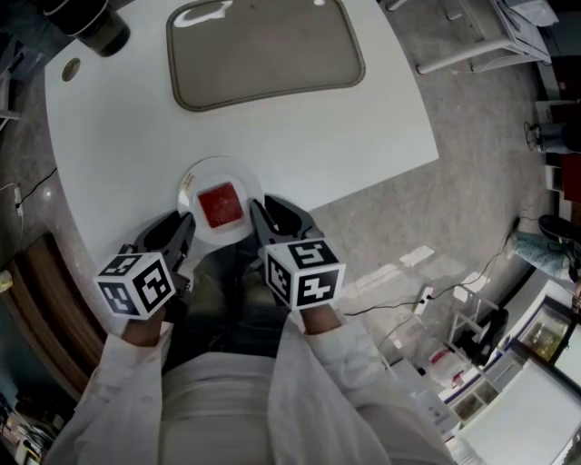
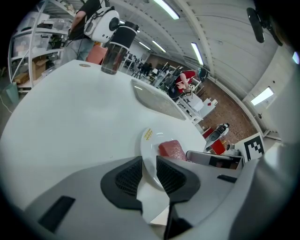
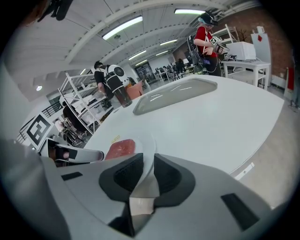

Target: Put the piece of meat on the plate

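The white table (image 1: 381,118) is carrying the plate (image 1: 194,178) near its front edge. The left gripper (image 2: 149,174) and the right gripper (image 3: 144,169) are each pinching the plate's rim from opposite sides, jaws almost closed on it. The piece of meat (image 1: 221,205) is lying in the plate's middle. I think both sides should be kept level, so the meat is not sliding.

Clear tabletop ahead, crowded only at the near edge

I have bare white table (image 1: 118,136) between plate (image 1: 193,180) and grey tray (image 1: 263,50). The left gripper (image 2: 149,172) and right gripper (image 3: 147,172) clamp the plate's rim on opposite sides. A dark cylinder (image 1: 95,27) stands at the far-left corner.
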Demonstrator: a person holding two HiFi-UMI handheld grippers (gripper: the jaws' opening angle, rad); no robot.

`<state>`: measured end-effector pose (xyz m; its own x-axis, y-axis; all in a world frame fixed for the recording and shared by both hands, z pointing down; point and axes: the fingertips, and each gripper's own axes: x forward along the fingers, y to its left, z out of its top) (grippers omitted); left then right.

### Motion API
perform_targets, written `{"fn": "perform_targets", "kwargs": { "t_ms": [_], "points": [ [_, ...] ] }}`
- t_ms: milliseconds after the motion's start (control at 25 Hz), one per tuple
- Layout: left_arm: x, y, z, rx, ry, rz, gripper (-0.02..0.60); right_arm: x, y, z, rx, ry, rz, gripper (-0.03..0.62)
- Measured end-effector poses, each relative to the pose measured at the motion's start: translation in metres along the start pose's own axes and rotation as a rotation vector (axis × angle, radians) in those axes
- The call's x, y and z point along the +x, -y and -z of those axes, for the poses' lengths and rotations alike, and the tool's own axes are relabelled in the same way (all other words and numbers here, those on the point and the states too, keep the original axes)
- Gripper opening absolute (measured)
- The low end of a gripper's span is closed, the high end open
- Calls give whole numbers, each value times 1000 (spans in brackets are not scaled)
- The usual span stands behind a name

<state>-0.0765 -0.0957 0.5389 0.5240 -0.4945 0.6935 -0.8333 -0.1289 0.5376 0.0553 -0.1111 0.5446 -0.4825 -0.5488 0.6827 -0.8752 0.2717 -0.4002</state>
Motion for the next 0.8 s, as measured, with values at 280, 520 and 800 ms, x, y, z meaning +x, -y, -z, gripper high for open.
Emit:
{"fn": "perform_targets", "kwargs": {
  "t_ms": [280, 520, 800],
  "points": [
    [-1, -1, -3, -10, 2, 20, 97, -2, -2, 1, -7, -2, 24, 80],
    [-2, 0, -4, -4, -12, 28, 97, -4, -2, 6, 19, -16, 33, 78],
    [4, 0, -15, 27, -30, 21, 97, -3, 1, 1, 25, -28, 65, 71]
  ]
}}
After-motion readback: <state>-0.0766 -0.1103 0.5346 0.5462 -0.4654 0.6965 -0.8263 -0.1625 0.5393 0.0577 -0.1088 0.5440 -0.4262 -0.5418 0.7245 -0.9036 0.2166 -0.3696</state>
